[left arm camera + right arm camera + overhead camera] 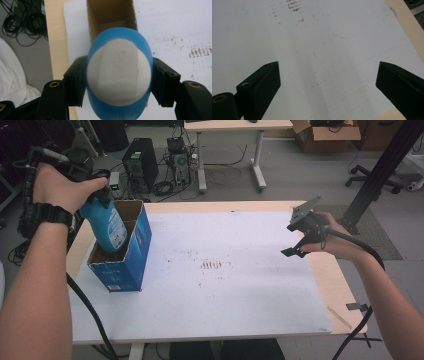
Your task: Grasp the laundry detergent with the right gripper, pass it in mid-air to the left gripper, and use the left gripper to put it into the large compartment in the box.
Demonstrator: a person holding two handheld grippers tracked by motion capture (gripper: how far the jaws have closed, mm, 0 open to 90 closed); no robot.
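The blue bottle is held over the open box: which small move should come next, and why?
Probably lower the left gripper straight down. Its fingers clamp the blue bottle, whose base already sits inside the open top of the blue box, tilted. The right gripper hangs open and apart over the white sheet.

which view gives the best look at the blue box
The high view: the blue box stands whole on the table's left side, its open top and printed side visible, with the blue bottle partly inside. The left gripper view gives just the box's brown inside beyond the bottle. The right gripper view looks at the white table sheet.
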